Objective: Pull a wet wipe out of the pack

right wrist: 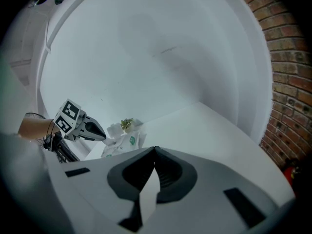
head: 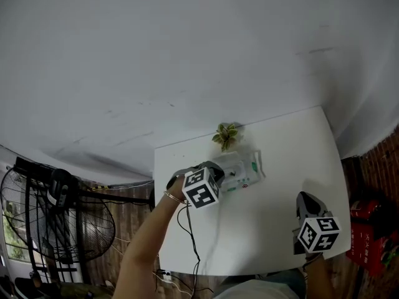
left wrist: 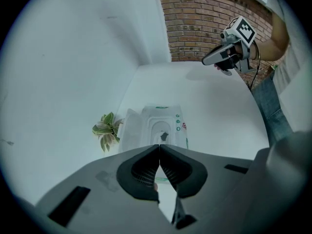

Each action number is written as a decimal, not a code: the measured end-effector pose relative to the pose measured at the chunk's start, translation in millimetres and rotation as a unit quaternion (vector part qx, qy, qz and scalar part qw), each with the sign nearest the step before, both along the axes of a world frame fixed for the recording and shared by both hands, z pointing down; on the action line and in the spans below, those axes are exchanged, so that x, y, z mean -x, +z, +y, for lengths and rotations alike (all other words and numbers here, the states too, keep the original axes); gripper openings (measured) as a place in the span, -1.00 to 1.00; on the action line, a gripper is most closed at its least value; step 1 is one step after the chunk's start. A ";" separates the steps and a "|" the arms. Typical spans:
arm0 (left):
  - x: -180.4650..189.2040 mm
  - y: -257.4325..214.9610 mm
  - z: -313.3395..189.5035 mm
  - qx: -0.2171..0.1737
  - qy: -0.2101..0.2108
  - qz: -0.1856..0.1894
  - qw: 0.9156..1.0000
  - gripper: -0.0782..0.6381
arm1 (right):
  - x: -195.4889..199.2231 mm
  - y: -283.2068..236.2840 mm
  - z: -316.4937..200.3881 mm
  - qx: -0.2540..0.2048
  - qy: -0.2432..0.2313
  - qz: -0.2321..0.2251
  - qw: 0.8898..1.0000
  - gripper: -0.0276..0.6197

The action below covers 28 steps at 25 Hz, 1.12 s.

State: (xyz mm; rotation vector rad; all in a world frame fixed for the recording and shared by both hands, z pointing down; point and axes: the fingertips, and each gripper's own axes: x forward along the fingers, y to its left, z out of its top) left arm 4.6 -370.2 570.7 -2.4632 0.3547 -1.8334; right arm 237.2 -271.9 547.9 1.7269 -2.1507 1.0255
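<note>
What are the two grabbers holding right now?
Nothing. The left gripper is shut and empty beside the wet wipe pack, and the right gripper is shut and empty too.

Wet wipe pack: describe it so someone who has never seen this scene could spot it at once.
On the white table, look to the far edge by the wall, where a small leafy plant stands. The wet wipe pack lies just beside it, ahead of the left gripper. It alone is a flat white packet with green print.
</note>
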 end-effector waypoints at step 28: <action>-0.6 -65.2 4.4 -0.069 -0.029 0.056 0.996 -0.74 | 1.7 -23.7 29.9 -0.024 0.009 0.006 1.000 -0.91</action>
